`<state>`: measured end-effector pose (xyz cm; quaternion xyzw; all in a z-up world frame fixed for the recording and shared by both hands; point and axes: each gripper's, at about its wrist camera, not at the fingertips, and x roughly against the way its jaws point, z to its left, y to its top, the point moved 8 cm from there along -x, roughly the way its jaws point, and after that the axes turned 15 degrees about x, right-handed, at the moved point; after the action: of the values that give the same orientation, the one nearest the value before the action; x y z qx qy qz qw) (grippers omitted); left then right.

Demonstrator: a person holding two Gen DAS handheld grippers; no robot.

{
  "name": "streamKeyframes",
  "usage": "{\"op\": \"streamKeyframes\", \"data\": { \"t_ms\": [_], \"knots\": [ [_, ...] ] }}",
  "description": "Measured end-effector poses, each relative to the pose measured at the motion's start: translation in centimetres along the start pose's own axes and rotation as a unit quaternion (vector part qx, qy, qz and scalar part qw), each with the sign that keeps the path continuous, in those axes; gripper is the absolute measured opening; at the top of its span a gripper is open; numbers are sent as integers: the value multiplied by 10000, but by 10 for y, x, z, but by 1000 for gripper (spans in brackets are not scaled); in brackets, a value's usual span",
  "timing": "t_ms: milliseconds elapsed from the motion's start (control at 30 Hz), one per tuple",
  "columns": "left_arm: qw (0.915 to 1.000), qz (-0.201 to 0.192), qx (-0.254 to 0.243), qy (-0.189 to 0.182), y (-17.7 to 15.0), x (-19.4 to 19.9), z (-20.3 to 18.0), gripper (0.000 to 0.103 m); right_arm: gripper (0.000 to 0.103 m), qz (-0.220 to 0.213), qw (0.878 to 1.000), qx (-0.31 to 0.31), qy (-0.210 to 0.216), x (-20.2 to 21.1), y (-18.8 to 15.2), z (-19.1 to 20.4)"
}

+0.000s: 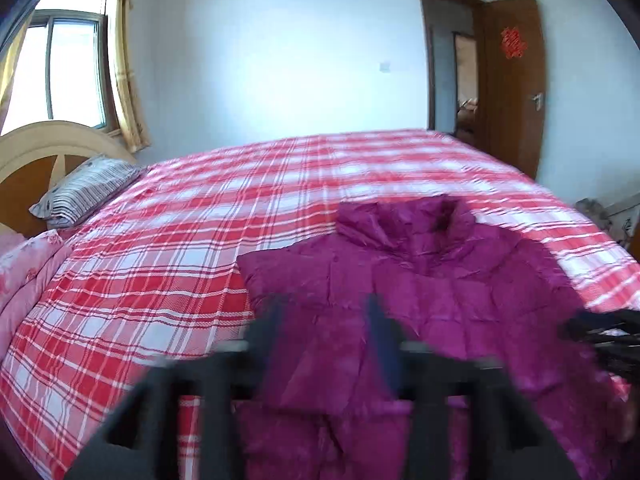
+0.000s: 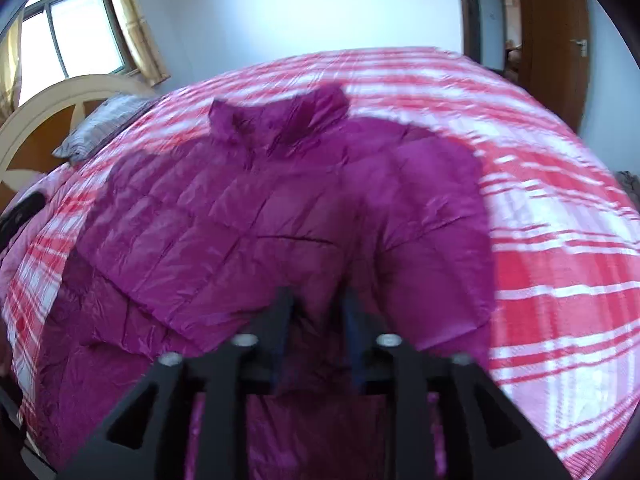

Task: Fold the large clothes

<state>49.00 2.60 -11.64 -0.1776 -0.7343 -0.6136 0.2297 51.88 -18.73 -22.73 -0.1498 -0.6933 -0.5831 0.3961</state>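
A magenta quilted puffer jacket (image 1: 420, 280) lies on the red-and-white plaid bed, collar toward the far side. In the right wrist view the jacket (image 2: 248, 216) has a flap folded over its lower part. My left gripper (image 1: 326, 308) is over the jacket's near left part, its fingers apart with magenta fabric between them; whether it grips is unclear from the blur. My right gripper (image 2: 316, 300) is over the jacket's near middle, fingers narrowly apart with fabric between them. The right gripper also shows at the right edge of the left wrist view (image 1: 604, 332).
The plaid bed sheet (image 1: 180, 240) spreads left and beyond the jacket. A striped pillow (image 1: 86, 192) and a pink quilt (image 1: 28, 264) lie by the wooden headboard (image 1: 40, 148) at left. An open brown door (image 1: 512, 80) stands at the back right.
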Motion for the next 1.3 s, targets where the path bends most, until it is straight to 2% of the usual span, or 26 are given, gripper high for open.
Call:
{"op": "streamKeyframes", "data": {
  "t_ms": [100, 167, 200, 300, 400, 467, 567, 667, 733, 833, 967, 1033, 1100, 1133, 1233, 1300],
  "knots": [
    [9988, 268, 11, 404, -7, -38, 18, 65, 41, -265, 9981, 41, -553, 27, 14, -9],
    [9971, 556, 266, 441, -18, -52, 37, 65, 41, -500, 9965, 113, -660, 42, 29, -8],
    [9965, 548, 437, 456, -20, -52, 48, 65, 41, -587, 9963, 137, -609, 46, 36, -5],
    [9947, 289, 826, 534, -14, -39, 85, 65, 42, -732, 9969, 282, -21, 41, 59, 19],
    [9912, -33, 1061, 784, 3, -21, 118, 65, 41, -602, 9965, 551, 182, 13, 71, 39],
    [9876, -229, 1168, 1020, 18, -10, 132, 65, 41, -279, 9970, 674, 275, -13, 66, 46],
    [9882, -298, 1172, 941, 31, -6, 126, 65, 41, 142, 9966, 775, 219, -31, 42, 47],
    [9930, -202, 894, 744, 27, -16, 91, 65, 40, 371, 9956, 858, 68, -33, 17, 41],
    [9967, -51, 528, 617, 16, -27, 61, 66, 39, 474, 9951, 860, 57, -31, 3, 37],
    [9963, 101, -70, 853, -3, -51, 35, 66, 40, 531, 9945, 890, 134, -27, -3, 42],
    [9918, 55, -225, 1255, 0, -70, 48, 66, 40, 391, 9953, 792, 407, -13, 4, 45],
    [9900, 210, -188, 1383, -2, -78, 62, 66, 42, 197, 9971, 607, 418, -5, 11, 35],
    [9898, 349, -137, 1373, -9, -82, 70, 66, 60, 44, 9993, 366, 101, -2, 19, 15],
    [9902, 403, -128, 1330, -13, -82, 72, 66, 62, 67, 9999, 144, -1, -4, 20, 3],
    [9915, 381, -135, 1238, -21, -79, 72, 66, 61, 273, 9981, -359, 424, -18, 12, -8],
    [9928, 327, -31, 1149, -21, -74, 72, 66, 47, 358, 9960, -222, 784, -23, 4, 6]
  ]
}}
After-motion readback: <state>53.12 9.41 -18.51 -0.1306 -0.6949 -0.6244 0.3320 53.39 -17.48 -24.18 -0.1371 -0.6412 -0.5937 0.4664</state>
